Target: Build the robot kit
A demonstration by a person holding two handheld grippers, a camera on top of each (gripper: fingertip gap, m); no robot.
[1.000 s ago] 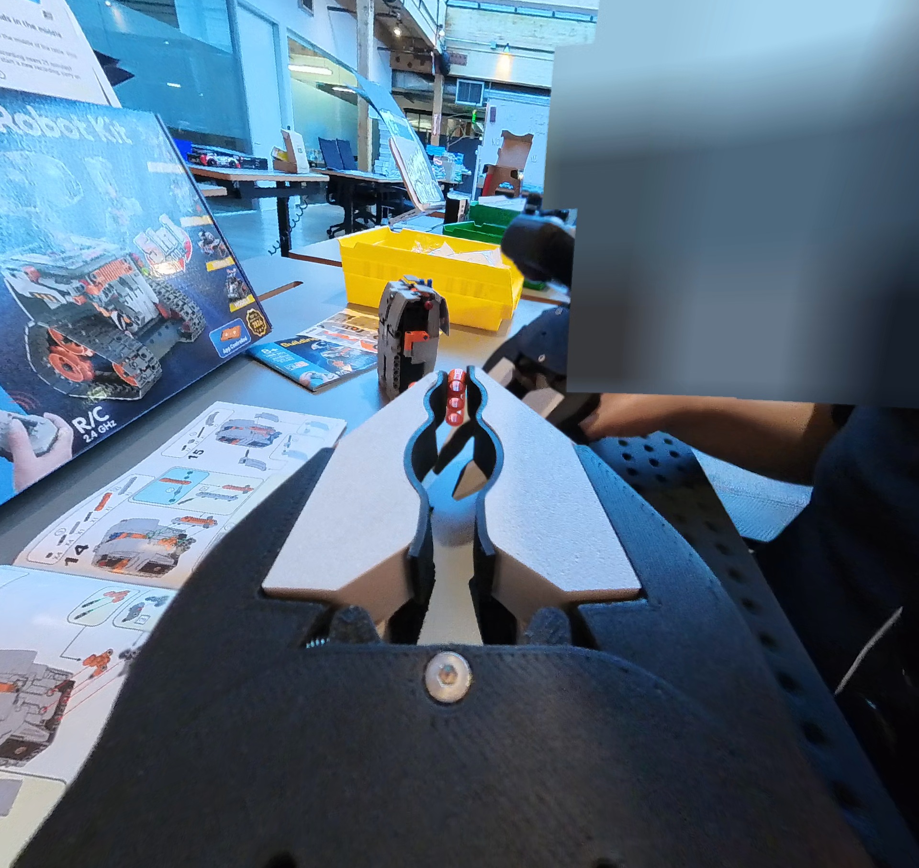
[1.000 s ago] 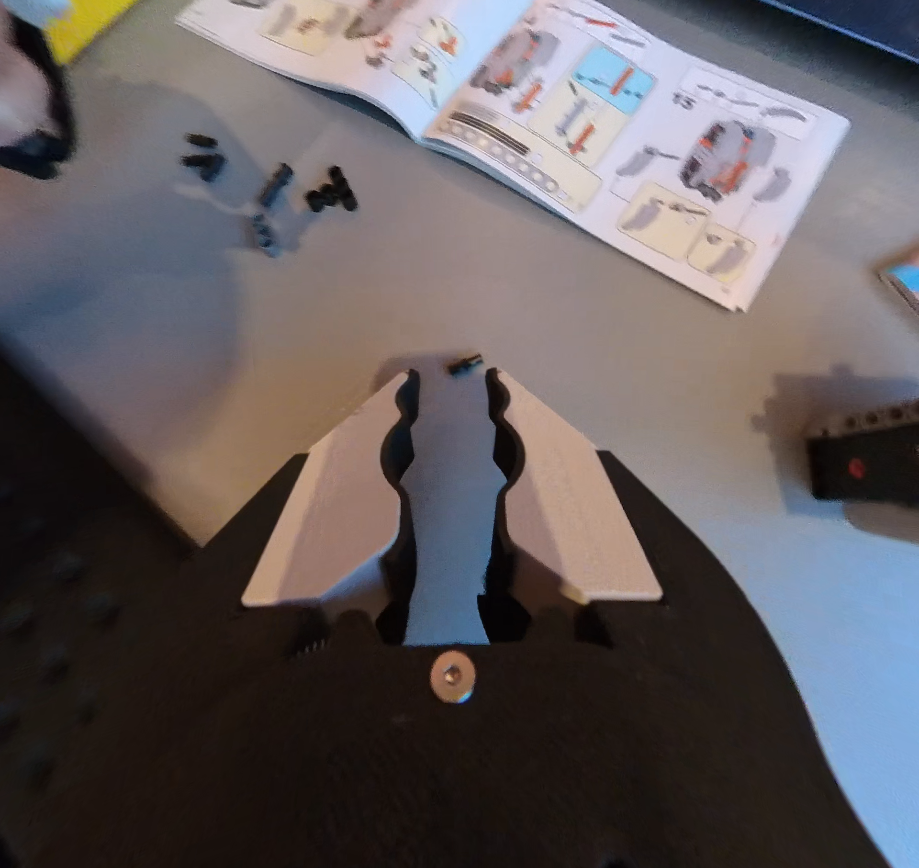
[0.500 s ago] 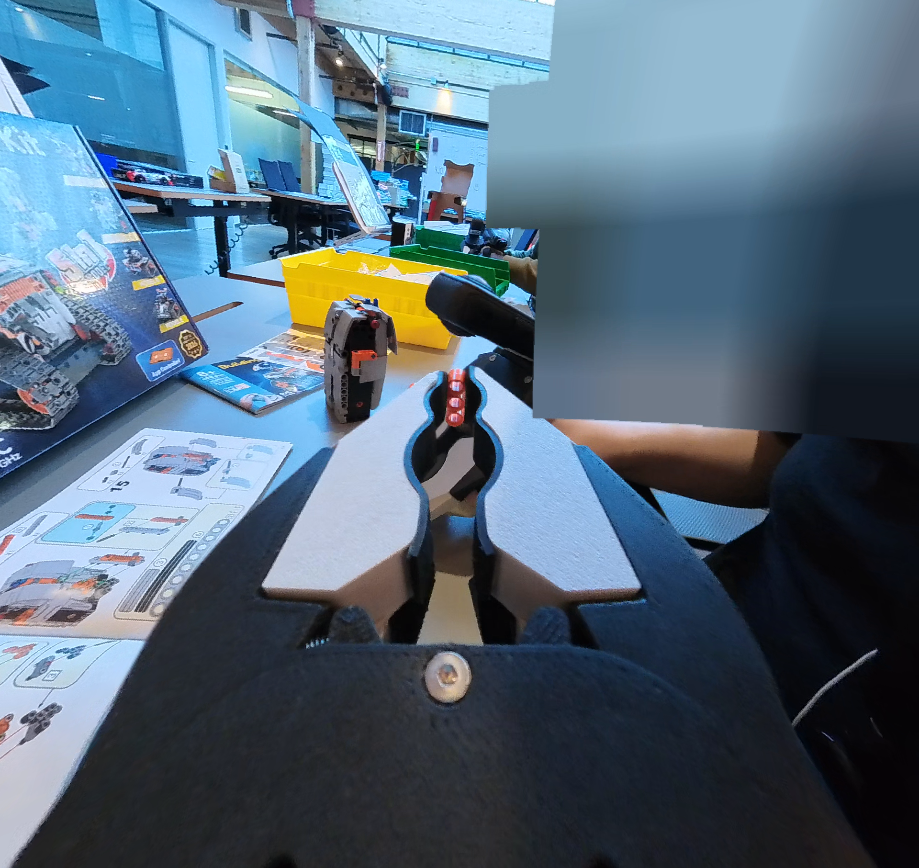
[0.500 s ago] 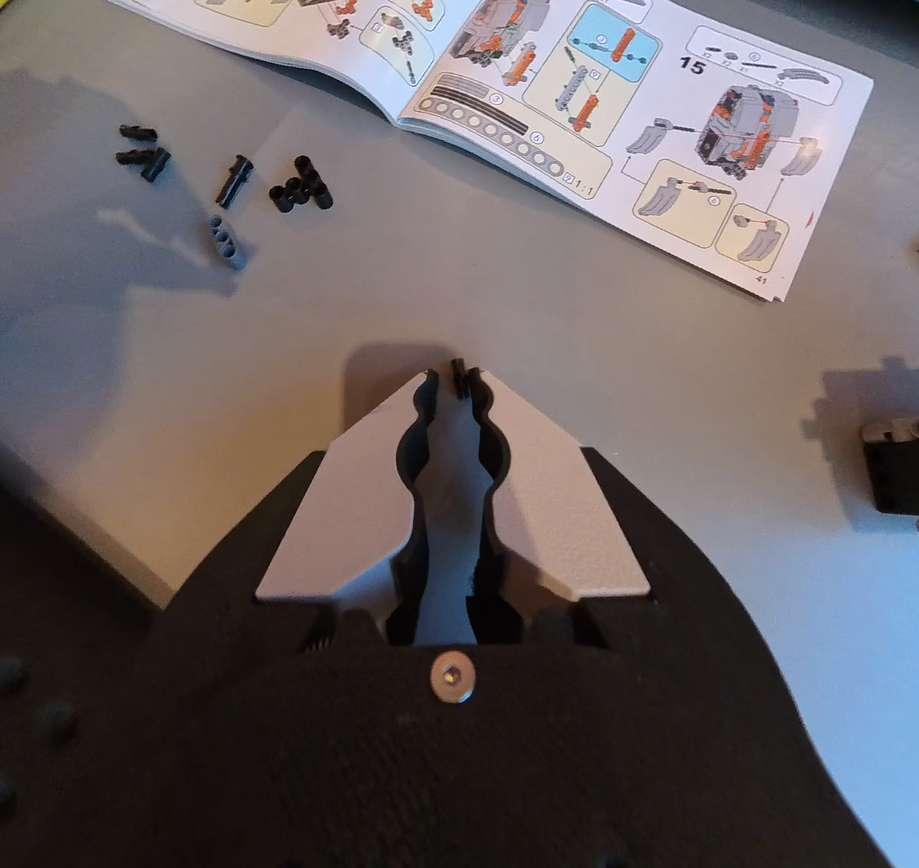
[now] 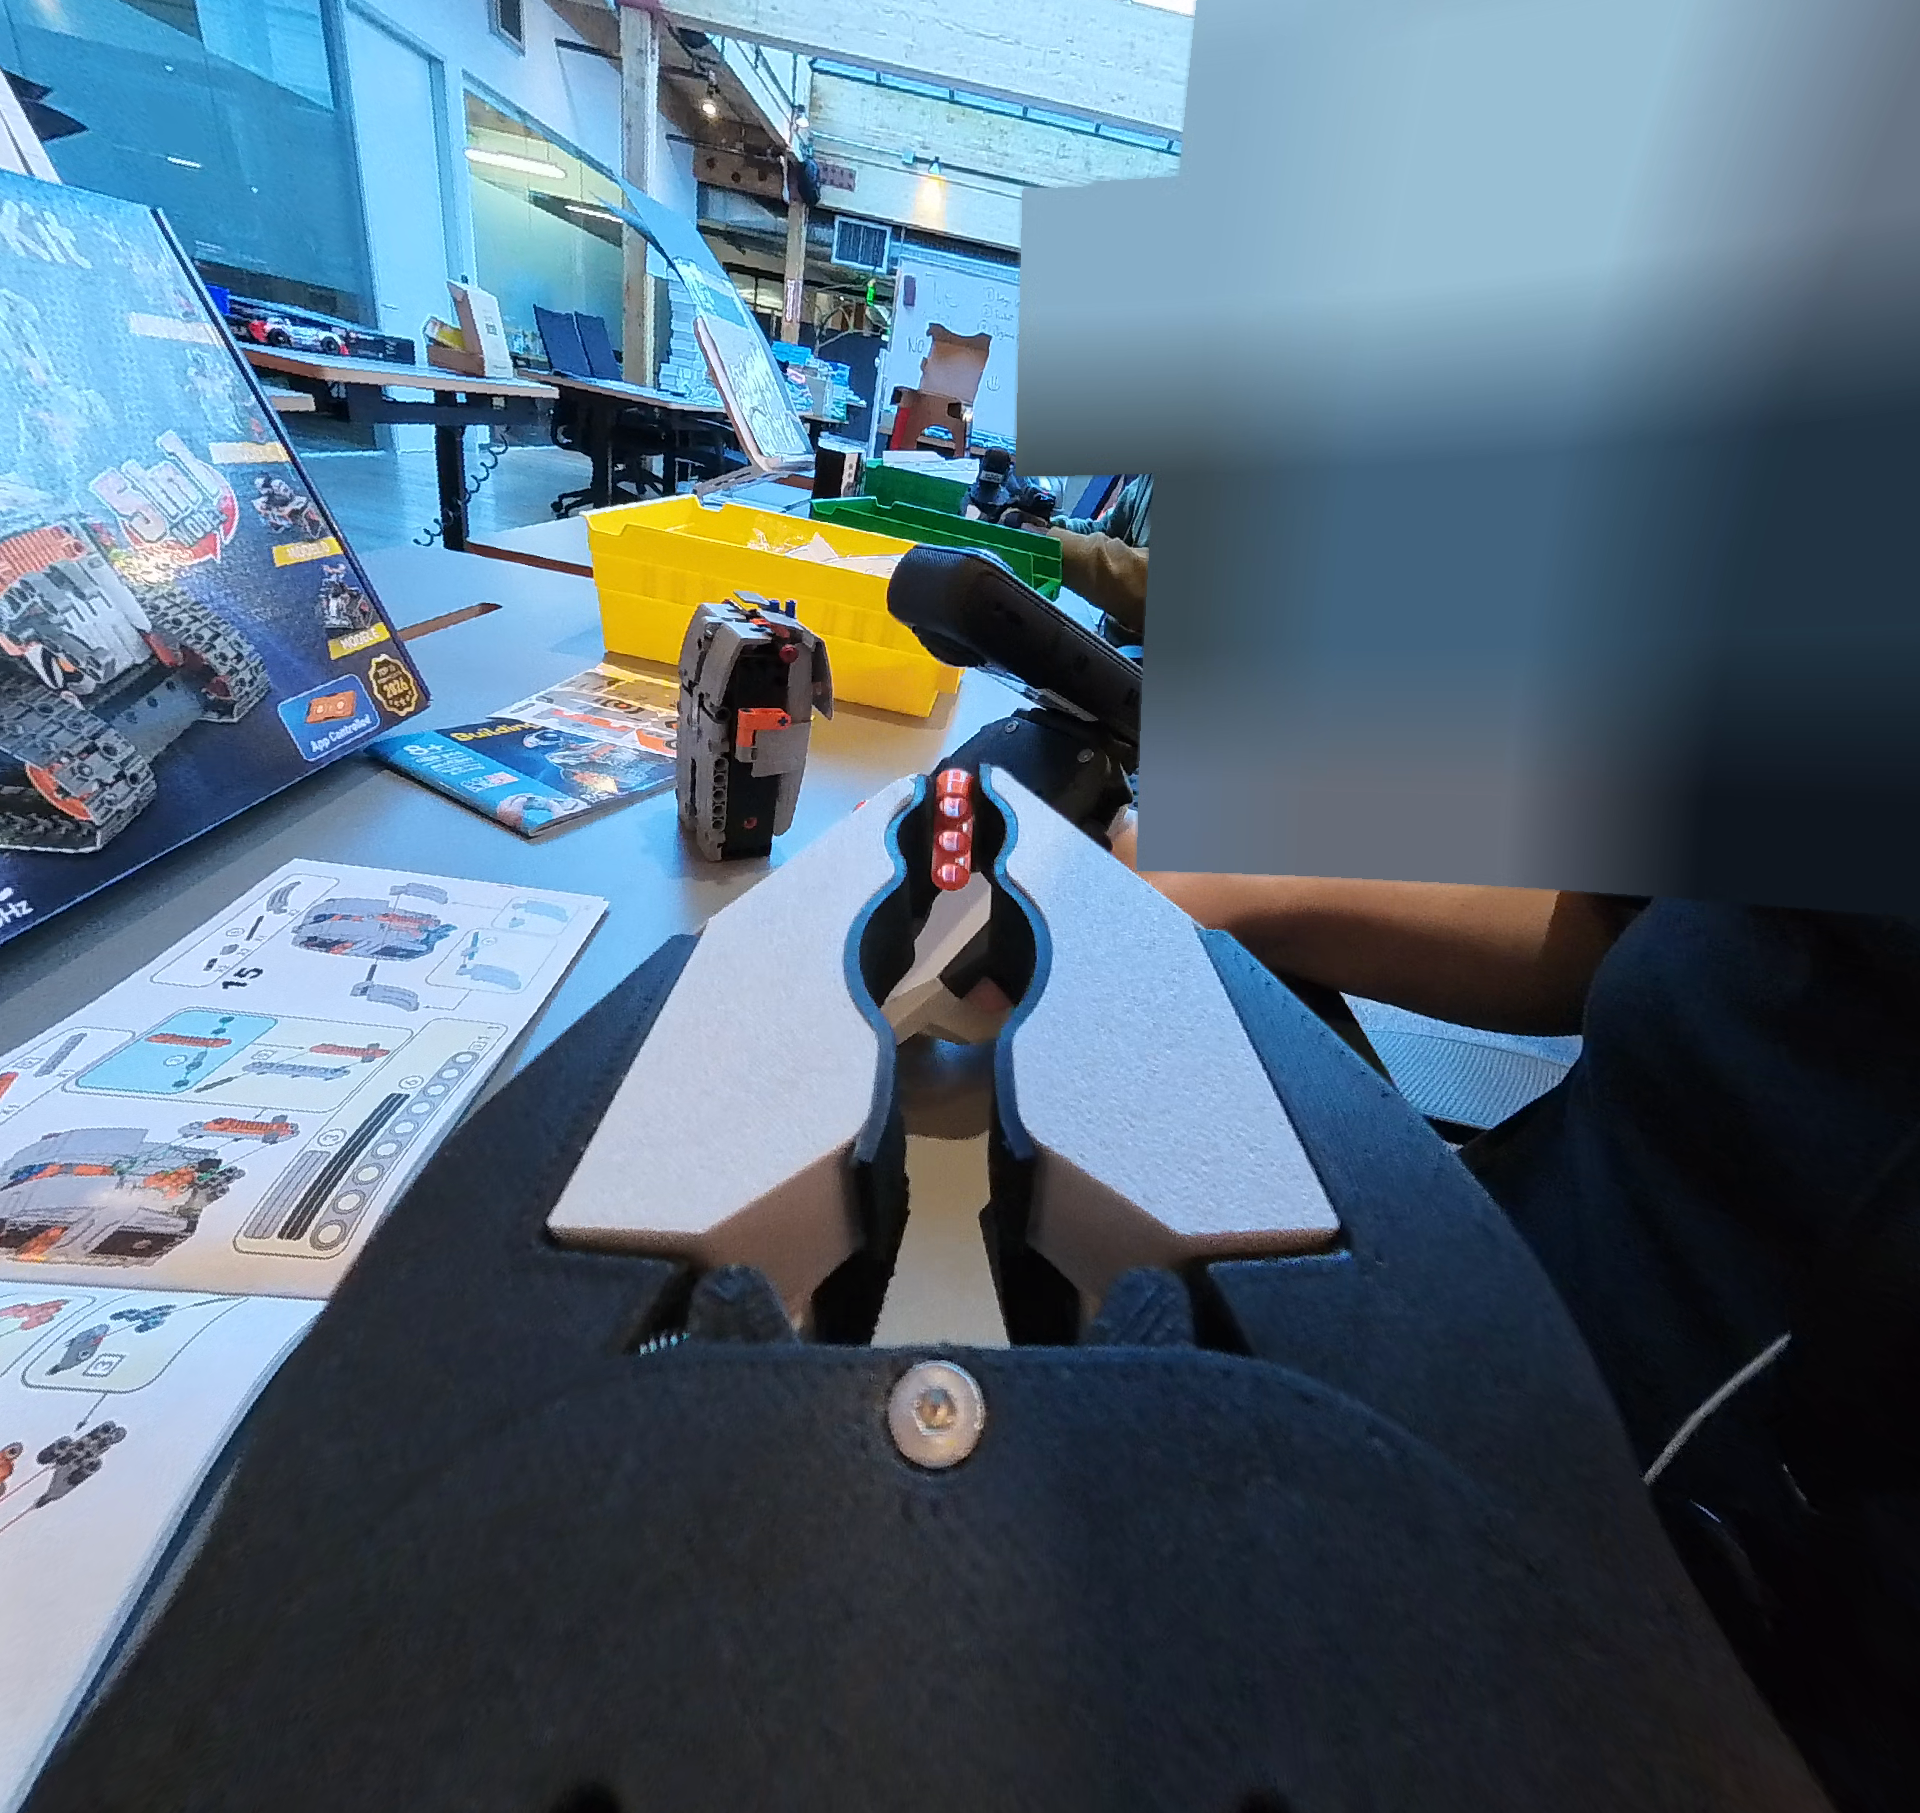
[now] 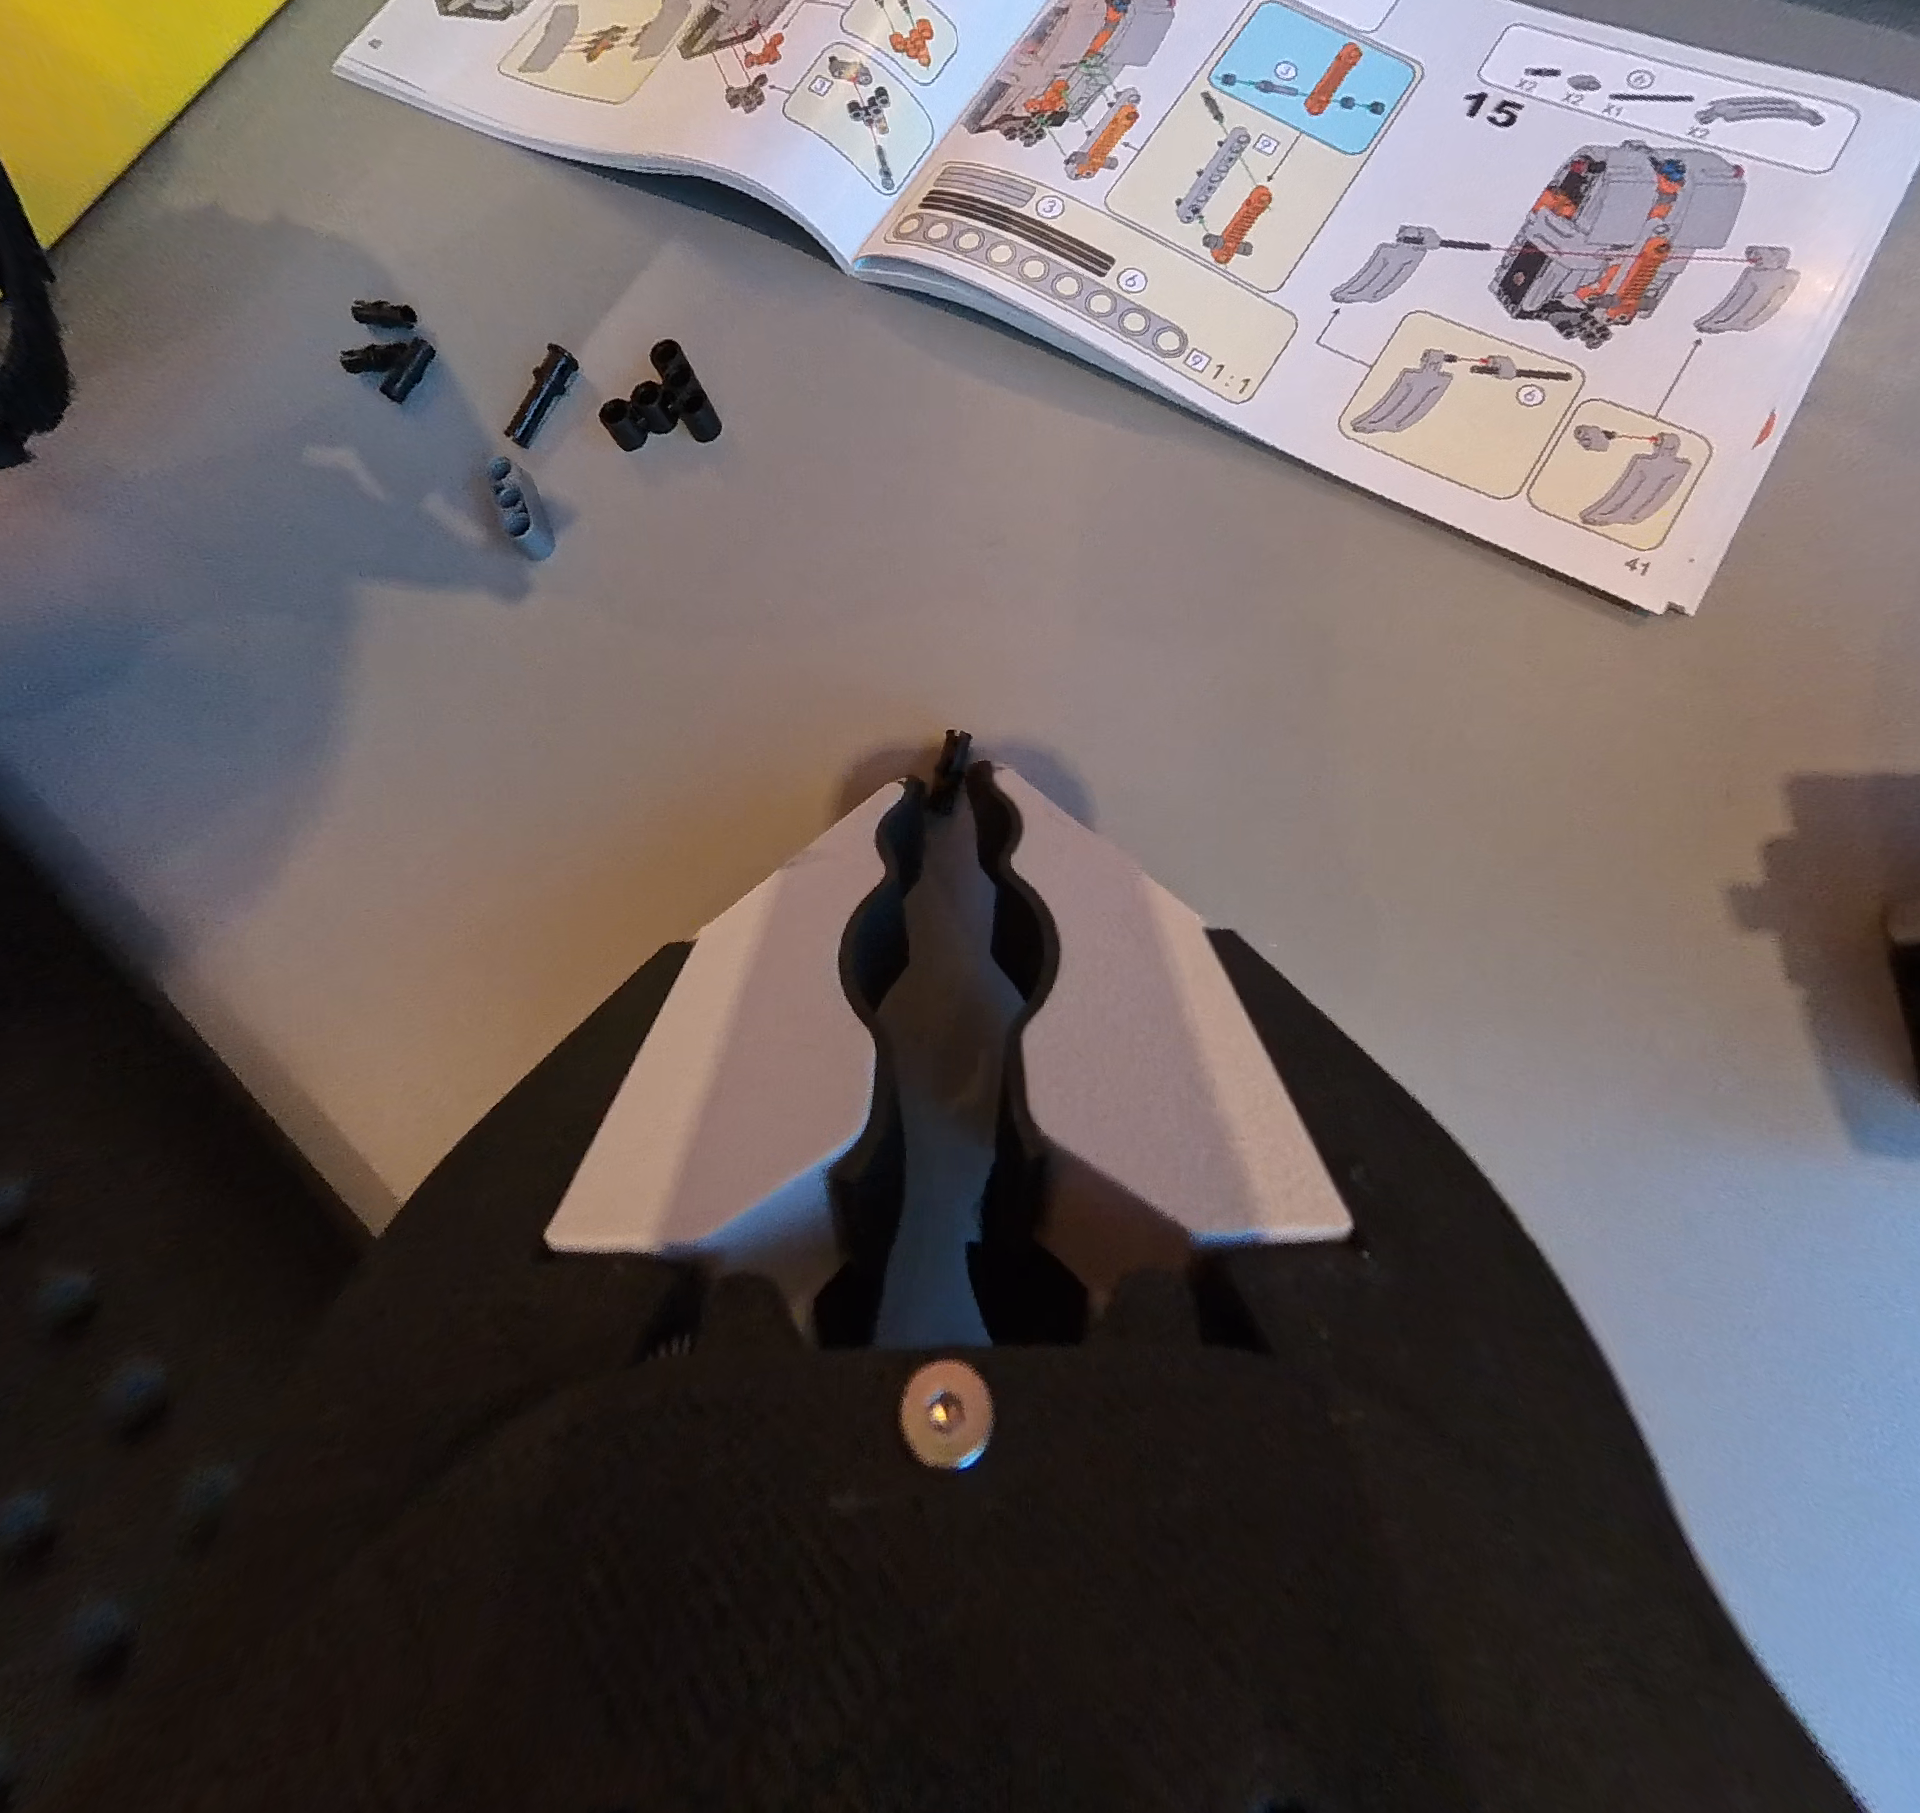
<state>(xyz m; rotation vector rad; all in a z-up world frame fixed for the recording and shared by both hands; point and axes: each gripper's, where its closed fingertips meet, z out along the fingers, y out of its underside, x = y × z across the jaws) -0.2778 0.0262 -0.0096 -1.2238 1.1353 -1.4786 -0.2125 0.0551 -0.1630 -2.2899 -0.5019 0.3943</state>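
Note:
My left gripper (image 5: 951, 797) is shut on a small orange beam with holes (image 5: 952, 828), held upright above the grey table (image 5: 499, 641). A partly built grey, black and orange brick model (image 5: 743, 735) stands on the table just beyond it, to the left. My right gripper (image 6: 943, 784) is shut on a small black pin (image 6: 950, 771) and holds it just above the table (image 6: 1039, 641). Several loose black pins and connectors (image 6: 660, 397) and a grey three-hole piece (image 6: 516, 506) lie on the table to its far left.
An open instruction booklet (image 6: 1195, 205) lies ahead of the right gripper and also shows in the left wrist view (image 5: 260, 1057). A kit box (image 5: 135, 568) leans at the left. A yellow bin (image 5: 769, 589), a green bin (image 5: 935, 516) and a smaller booklet (image 5: 540, 766) lie behind. A person's arm (image 5: 1351, 942) is at right. There is about 15 cm between the tips of the two grippers.
The right gripper closed on the black pin that lay on the table and lifted it a little. The left gripper kept its hold on the orange beam and swung slightly.

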